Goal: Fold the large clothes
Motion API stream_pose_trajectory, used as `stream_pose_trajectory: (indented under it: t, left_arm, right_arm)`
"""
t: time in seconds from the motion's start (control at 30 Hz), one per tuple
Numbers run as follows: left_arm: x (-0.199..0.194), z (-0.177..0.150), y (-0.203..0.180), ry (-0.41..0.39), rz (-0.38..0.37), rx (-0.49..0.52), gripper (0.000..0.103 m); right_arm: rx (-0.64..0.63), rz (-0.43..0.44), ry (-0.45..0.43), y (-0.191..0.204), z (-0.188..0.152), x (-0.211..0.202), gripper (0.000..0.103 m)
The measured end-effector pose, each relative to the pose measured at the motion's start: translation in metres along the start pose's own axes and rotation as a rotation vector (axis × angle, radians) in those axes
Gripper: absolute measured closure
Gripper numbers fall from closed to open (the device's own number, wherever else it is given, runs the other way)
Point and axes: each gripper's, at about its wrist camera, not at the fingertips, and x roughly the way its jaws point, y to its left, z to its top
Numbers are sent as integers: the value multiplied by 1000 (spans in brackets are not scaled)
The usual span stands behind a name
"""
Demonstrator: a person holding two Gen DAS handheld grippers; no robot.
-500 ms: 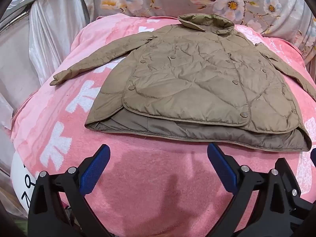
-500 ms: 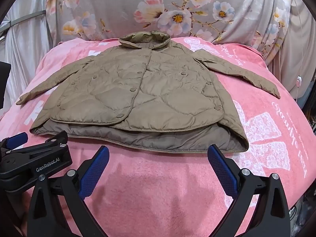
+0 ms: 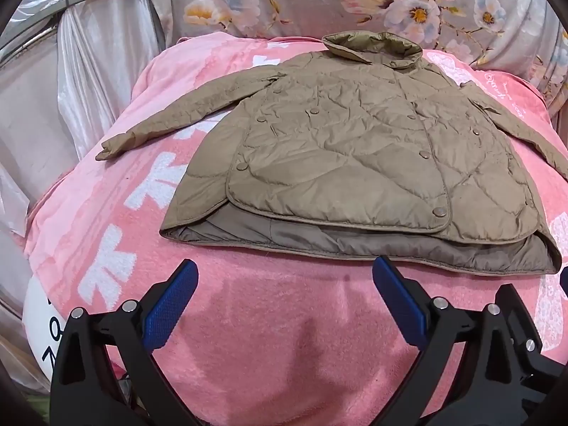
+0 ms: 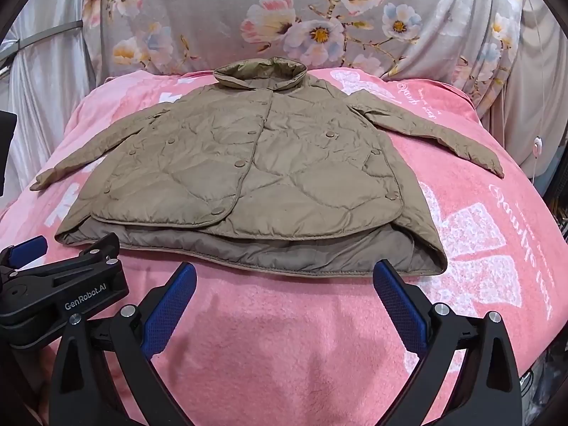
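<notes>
Khaki quilted snap-front jacket [image 3: 340, 149] spread flat on pink fleece blanket [image 3: 269, 337], collar far, hem near, long axis across, sleeves out sideways. Left tongs [image 3: 284, 305] and right tongs [image 4: 284, 305] released, empty, just short of hem. Left sleeve cuff [image 3: 106, 151] plain from left view; right sleeve cuff [image 4: 497, 168] only from right.

Near edge of blanket [image 4: 284, 337]: bare pink strip, open passage
Middle: jacket [image 4: 248, 177] spread wide, sleeves toward both sides
</notes>
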Motion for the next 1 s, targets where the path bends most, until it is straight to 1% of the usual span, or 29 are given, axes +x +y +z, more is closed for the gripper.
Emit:
stream_pose_trajectory:
  t: [0.27,1.0]
  left_arm:
    - [-6,-2,-6,-26,11,4,7]
    - [-12,-3,-6,-44,19,2,7]
  right_arm:
    - [3,1,-10,-1,1,-8,5]
    - [8,4,-15,-4,2,-9,5]
